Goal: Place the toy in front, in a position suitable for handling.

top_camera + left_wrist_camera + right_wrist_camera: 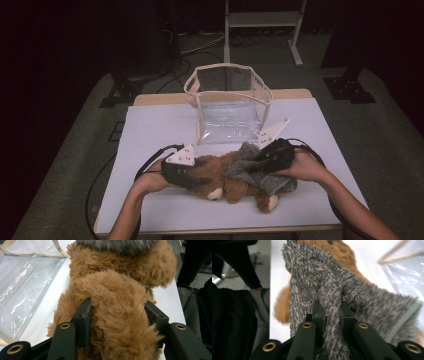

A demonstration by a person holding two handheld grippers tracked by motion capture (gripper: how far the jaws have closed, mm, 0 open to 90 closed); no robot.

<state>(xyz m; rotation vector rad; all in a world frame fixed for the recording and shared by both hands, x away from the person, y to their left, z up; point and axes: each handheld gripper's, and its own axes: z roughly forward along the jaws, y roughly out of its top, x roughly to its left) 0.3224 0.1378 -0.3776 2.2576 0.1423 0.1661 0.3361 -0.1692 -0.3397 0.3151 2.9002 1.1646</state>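
A brown teddy bear (220, 182) lies on the white table (150, 135), partly under a grey fluffy cloth (250, 167). My left gripper (192, 176) is shut on a limb of the bear (117, 315); brown fur bulges between its jaws. From the right, my right gripper (255, 165) is shut on a fold of the grey cloth (332, 312), which drapes over the bear (339, 252). The bear's pale muzzle and one pale foot show at the front in the high view.
A clear plastic bag with beige trim (227, 105) stands open just behind the bear, its clear side (22, 290) to the left in the left gripper view. Black cables (150, 162) trail from both grippers. Beyond the table stand a white frame (260, 25) and dark stands.
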